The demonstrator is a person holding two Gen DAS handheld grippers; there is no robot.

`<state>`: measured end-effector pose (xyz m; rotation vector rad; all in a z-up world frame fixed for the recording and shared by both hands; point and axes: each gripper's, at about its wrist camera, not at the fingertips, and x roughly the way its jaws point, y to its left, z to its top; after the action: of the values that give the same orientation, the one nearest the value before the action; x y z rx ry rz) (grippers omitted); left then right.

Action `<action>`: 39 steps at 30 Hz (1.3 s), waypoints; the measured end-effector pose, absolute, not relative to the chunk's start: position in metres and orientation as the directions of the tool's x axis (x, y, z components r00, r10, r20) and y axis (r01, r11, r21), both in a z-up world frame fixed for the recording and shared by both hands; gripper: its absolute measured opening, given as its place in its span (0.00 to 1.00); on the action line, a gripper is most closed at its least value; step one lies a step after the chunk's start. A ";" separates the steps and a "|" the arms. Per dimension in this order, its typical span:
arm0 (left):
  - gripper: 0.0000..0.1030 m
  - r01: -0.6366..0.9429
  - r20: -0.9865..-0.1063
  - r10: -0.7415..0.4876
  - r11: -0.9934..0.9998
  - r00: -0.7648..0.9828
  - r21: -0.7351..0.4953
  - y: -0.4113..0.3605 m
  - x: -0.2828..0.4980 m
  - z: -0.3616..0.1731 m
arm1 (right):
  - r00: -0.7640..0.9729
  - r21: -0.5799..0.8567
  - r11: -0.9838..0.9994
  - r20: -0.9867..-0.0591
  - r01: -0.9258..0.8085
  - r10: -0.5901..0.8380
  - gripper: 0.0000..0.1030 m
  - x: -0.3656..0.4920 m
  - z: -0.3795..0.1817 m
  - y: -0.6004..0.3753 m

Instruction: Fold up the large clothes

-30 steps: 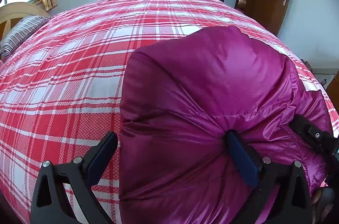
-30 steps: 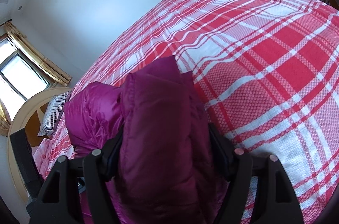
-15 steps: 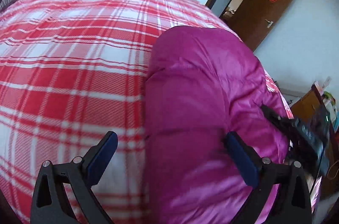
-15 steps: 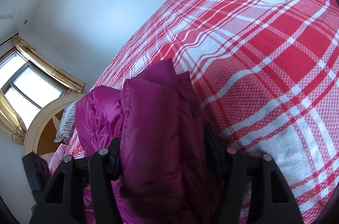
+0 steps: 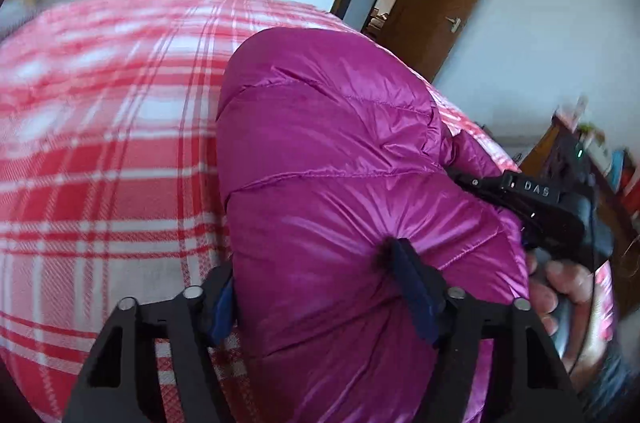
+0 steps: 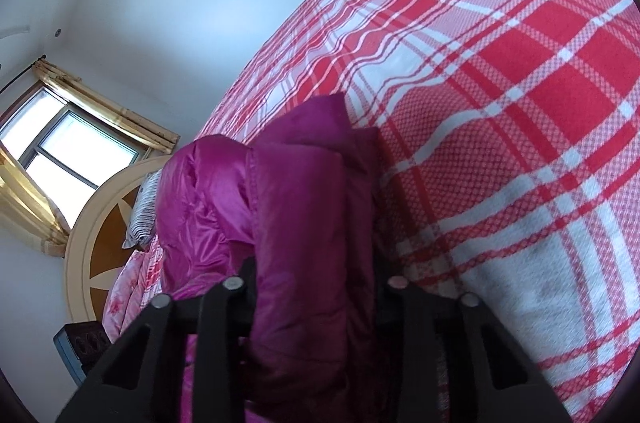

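Note:
A shiny magenta puffer jacket (image 5: 328,151) lies bunched on a bed with a red and white plaid cover (image 5: 100,163). My left gripper (image 5: 312,271) has its jaws closing on the near bulge of the jacket. One pad dents the fabric and the other presses its left edge. In the right wrist view a thick fold of the jacket (image 6: 304,223) stands between the fingers of my right gripper (image 6: 316,263), whose jaws are closing and squeeze it. The plaid cover (image 6: 520,103) stretches away to the right. A person's hand (image 5: 560,283) holds the right tool at the jacket's far side.
A brown door (image 5: 440,3) stands ajar beyond the bed's far corner. Cluttered wooden furniture (image 5: 580,159) stands at the right. A round cream headboard (image 6: 92,243), a striped pillow (image 6: 142,211) and a curtained window (image 6: 60,151) lie at the bed's other end.
Both grippers' jaws have narrowed onto the jacket. The left view has swung right, toward the door and the other hand. The right view has tipped up a little.

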<state>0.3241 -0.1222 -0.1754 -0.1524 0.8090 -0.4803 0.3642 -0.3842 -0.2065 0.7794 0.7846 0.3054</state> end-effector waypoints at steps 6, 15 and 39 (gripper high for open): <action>0.38 0.385 -0.642 -0.442 0.892 0.627 -0.238 -0.124 0.304 -0.155 | 0.723 0.699 0.715 -0.486 -0.017 0.492 0.19 0.342 -0.192 -0.376; 0.29 0.386 -0.579 -0.439 0.896 0.687 -0.220 -0.099 0.273 -0.127 | 0.749 0.708 0.704 -0.439 -0.052 0.497 0.18 0.315 -0.173 -0.362; 0.29 0.137 -0.508 -0.262 0.953 0.821 -0.270 0.073 0.225 -0.103 | 0.588 0.652 0.681 -0.421 -0.333 0.691 0.18 0.344 -0.123 -0.182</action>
<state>0.2249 0.0732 -0.1027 -0.2272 0.5707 -0.2140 0.3441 -0.1820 -0.1235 0.5535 0.7155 0.6328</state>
